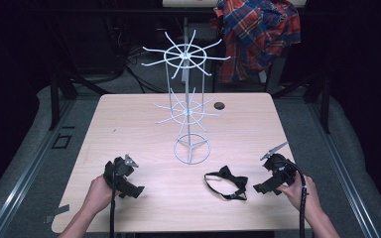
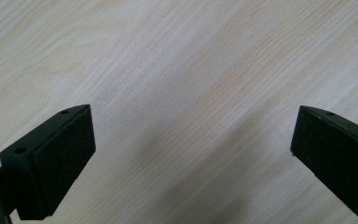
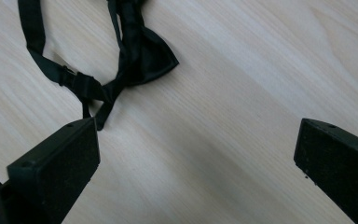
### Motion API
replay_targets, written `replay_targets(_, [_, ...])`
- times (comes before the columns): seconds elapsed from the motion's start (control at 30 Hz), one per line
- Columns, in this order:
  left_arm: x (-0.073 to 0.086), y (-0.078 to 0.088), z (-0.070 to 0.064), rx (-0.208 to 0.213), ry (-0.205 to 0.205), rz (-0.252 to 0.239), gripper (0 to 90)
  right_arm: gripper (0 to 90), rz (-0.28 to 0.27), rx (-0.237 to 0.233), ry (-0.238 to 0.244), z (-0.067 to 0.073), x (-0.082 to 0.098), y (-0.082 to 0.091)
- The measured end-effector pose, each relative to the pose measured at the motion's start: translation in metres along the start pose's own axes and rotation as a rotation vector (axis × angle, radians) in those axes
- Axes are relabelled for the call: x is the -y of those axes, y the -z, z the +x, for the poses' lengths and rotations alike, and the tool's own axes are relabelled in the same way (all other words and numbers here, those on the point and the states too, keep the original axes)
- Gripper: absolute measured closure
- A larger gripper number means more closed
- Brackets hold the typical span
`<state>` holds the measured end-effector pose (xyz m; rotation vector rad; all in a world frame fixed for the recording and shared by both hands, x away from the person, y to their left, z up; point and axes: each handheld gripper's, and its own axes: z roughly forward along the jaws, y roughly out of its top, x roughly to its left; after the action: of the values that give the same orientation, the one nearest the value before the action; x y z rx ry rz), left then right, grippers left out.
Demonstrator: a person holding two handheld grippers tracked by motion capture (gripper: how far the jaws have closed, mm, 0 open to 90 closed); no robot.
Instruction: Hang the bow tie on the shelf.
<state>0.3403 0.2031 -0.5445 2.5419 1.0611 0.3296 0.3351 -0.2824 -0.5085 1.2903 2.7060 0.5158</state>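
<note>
Here's the pale wooden table (image 1: 129,124), and dead centre on it stands a white wire rack (image 1: 188,106), two tiers of spokes fanning out above a ring base, so let's take everything from that rack. Down toward the person's edge and to the rack's right lies a black bow tie (image 1: 226,182), flat on the wood, its strap looped round beside the knot. The right gripper (image 1: 267,188) sits just right of the bow tie, held in the person's right hand (image 1: 300,191), well right of the rack's base. In the right gripper view its jaws stand wide apart, released, bare wood between them, and the bow tie (image 3: 140,51) lies just beyond the left-side jaw, its strap end almost at that jaw's tip, though whether it touches I cannot tell. Over on the other side, the left gripper (image 1: 129,190) is held in the left hand (image 1: 98,194), down-left of the rack's base, well apart from the bow tie. The left gripper view shows its jaws spread wide too, gripping nothing, plain wood grain between them. Behind the rack, beyond the table's far edge, a red plaid shirt (image 1: 258,34) hangs in the dark.
</note>
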Motion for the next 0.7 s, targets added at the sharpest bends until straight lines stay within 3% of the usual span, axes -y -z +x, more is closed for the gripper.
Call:
replay_targets(0.2, [0.0, -0.001, 0.0, -0.004, 0.009, 0.004, 0.0, 0.0, -0.015, -0.024, 0.013, 0.005, -0.01, -0.002])
replay_targets(0.23, [0.0, -0.001, 0.0, -0.005, 0.008, 0.005, 0.0, 0.0, -0.01, -0.008, 0.021, 0.005, -0.011, -0.001])
replay_targets(0.27, [0.0, -0.001, 0.0, -0.007, 0.01, 0.006, 0.0, 0.0, -0.012, -0.036, 0.023, 0.006, -0.012, -0.001])
replay_targets(0.37, [0.0, -0.001, -0.001, -0.009, 0.011, 0.006, 0.0, 0.0, -0.031, -0.022, 0.021, 0.009, -0.015, -0.001])
replay_targets(0.43, [0.0, -0.002, -0.001, -0.01, 0.009, 0.011, 0.0, 0.7, -0.008, -0.018, 0.037, 0.009, -0.02, -0.002])
replay_targets(0.47, [0.0, -0.002, -0.002, -0.012, 0.008, 0.011, 0.0, 1.0, 0.006, -0.042, 0.05, 0.01, -0.026, -0.005])
replay_targets(0.7, [0.0, -0.003, 0.0, -0.008, 0.008, 0.011, 0.0, 2.1, 0.009, -0.037, 0.074, 0.019, -0.041, -0.013])
